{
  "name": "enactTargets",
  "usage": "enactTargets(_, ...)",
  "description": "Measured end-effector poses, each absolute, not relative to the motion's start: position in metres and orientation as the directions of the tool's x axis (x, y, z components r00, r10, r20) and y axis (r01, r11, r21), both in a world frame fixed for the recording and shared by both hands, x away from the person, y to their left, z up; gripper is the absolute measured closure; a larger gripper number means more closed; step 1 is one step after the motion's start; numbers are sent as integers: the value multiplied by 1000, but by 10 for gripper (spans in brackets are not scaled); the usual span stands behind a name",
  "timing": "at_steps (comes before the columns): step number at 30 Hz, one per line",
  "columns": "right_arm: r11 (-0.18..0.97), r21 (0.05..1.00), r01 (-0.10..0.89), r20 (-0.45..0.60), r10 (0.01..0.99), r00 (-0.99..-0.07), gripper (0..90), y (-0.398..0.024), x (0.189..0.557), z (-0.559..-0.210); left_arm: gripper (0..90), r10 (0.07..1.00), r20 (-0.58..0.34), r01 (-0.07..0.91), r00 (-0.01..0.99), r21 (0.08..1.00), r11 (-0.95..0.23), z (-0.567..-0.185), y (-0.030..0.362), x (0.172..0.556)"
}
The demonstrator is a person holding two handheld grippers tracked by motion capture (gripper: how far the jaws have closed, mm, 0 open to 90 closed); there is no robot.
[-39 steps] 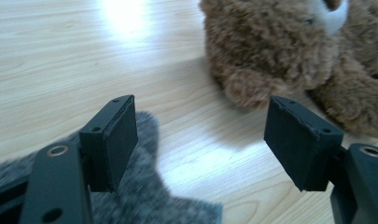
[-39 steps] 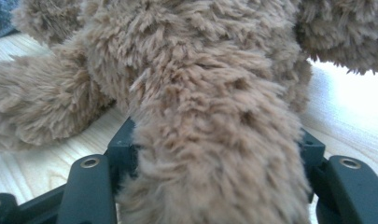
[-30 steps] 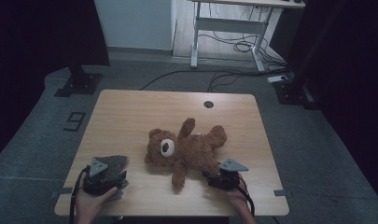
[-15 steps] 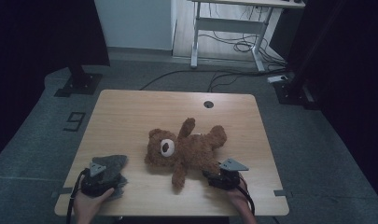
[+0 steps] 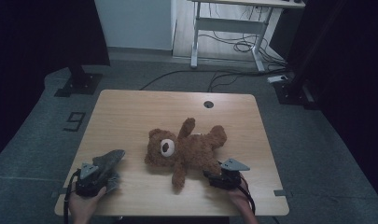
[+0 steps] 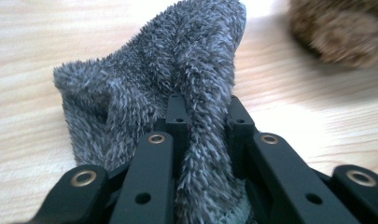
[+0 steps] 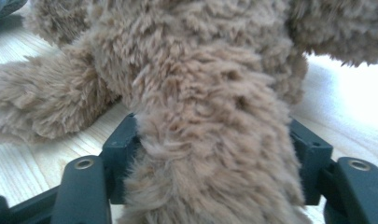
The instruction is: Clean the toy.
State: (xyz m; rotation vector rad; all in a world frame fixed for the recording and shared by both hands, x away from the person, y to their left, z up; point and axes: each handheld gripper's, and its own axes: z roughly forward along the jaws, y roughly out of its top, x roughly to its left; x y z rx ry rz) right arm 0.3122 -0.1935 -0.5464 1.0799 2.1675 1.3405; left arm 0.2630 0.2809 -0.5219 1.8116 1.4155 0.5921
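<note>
Teddy bear [image 5: 186,149] leg sits clamped in right claw [image 5: 218,176]; left claw [image 5: 105,167] has just pinched the grey fuzzy sock [image 6: 177,93] near the desk's [image 5: 130,112] front-left corner. Bunch its cuff open first.

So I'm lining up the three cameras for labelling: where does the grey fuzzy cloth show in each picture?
High view: the grey fuzzy cloth lies near the table's front left corner, at the left gripper.
Left gripper view: centre, a fold pinched between the black jaws.
Right gripper view: a dark scrap in the top left corner may be it; I cannot tell.
Shared landmark: the brown teddy bear.
</note>
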Motion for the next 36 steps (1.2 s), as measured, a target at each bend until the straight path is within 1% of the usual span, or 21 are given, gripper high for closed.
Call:
enactTargets(3,238,877,417,96,764,-638,322,-197,312,-542,764,952,-99,592,290,800,-97,-520,281,262)
enactTargets(7,244,868,433,103,764,-636,291,-199,310,-544,764,940,-100,563,326,820,-107,-516,279,261)
enactTargets(12,279,848,451,96,756,-647,264,-198,303,-545,764,927,-103,528,361,842,-112,-506,273,261)
enactTargets(14,285,840,462,96,760,-643,269,-200,300,-547,763,920,-109,516,377,849,-110,-503,270,261)
enactTargets(18,296,836,462,79,768,-635,300,-199,299,-547,763,906,-117,499,406,859,-112,-498,265,259)
enactTargets(19,299,833,465,72,775,-628,344,-198,299,-547,763,901,-117,495,418,861,-118,-497,263,259)
enactTargets(20,303,828,472,65,784,-618,369,-196,300,-548,763,898,-117,490,425,863,-120,-496,262,259)
enactTargets(23,309,826,472,53,790,-610,432,-195,300,-550,763,885,-117,470,450,874,-123,-488,257,260)
enactTargets(28,299,828,474,63,791,-608,537,-200,299,-545,761,866,-110,445,488,885,-138,-482,243,262)
enactTargets(30,276,836,475,82,793,-604,554,-201,300,-541,760,859,-112,439,499,888,-139,-481,240,262)
enactTargets(36,246,850,467,101,792,-602,559,-202,302,-535,759,823,-117,395,555,909,-137,-470,221,257)
